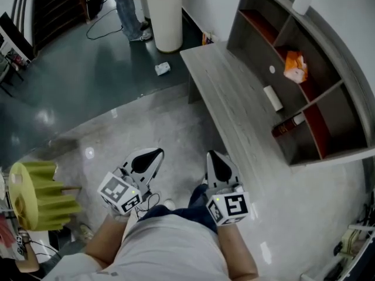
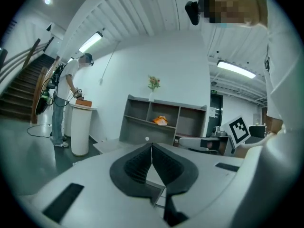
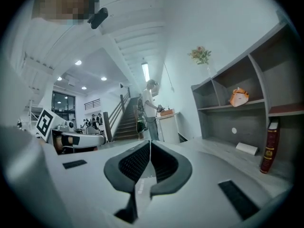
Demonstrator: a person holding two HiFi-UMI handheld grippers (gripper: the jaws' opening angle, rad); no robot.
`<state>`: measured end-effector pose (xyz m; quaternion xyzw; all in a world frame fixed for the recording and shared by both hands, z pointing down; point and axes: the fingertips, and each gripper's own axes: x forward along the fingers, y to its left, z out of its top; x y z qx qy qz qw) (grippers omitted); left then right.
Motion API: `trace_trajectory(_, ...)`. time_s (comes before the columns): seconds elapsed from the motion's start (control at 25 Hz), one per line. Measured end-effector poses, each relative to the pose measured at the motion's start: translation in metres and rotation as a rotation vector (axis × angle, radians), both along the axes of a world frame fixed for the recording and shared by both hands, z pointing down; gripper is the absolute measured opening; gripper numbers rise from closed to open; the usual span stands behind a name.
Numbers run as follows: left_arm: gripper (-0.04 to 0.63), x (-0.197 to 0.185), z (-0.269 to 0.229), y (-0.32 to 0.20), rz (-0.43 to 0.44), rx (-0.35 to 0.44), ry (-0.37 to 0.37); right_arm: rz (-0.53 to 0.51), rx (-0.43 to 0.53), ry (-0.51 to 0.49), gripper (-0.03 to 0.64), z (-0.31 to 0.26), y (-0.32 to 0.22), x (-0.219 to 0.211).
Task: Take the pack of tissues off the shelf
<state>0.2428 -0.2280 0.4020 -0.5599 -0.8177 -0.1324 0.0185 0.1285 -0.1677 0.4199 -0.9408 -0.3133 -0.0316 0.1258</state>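
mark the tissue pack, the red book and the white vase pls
tissue pack [image 1: 295, 67], head view, middle of the orange pack
dark red book [image 3: 270, 146], right gripper view, its spine
white vase [image 1: 302, 2], head view, its body

Glossy grey floor [image 1: 117, 116], white walls [image 2: 190, 65], long grey bench [image 1: 228, 92] against an open shelf unit [image 1: 345, 60], staircase [image 2: 21, 91] to one side, ceiling strip lights [image 2: 236, 69] lit.

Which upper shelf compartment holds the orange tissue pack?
The middle one of the shelf: the pack sits in it, while the upper compartments on either side of it look empty.
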Motion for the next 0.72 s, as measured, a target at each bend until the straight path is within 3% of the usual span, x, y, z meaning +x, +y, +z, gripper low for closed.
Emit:
trace_trajectory(0.36,0.018,-0.031,-0.005,0.107,-0.044,0.007,0.037,-0.013,0.000,0.025,0.020,-0.006,0.113,-0.032)
trace_trajectory(0.72,0.018,-0.075,-0.006,0.185,-0.062,0.036,0.095,0.032,0.026,0.074,0.019,-0.001,0.194,-0.080)
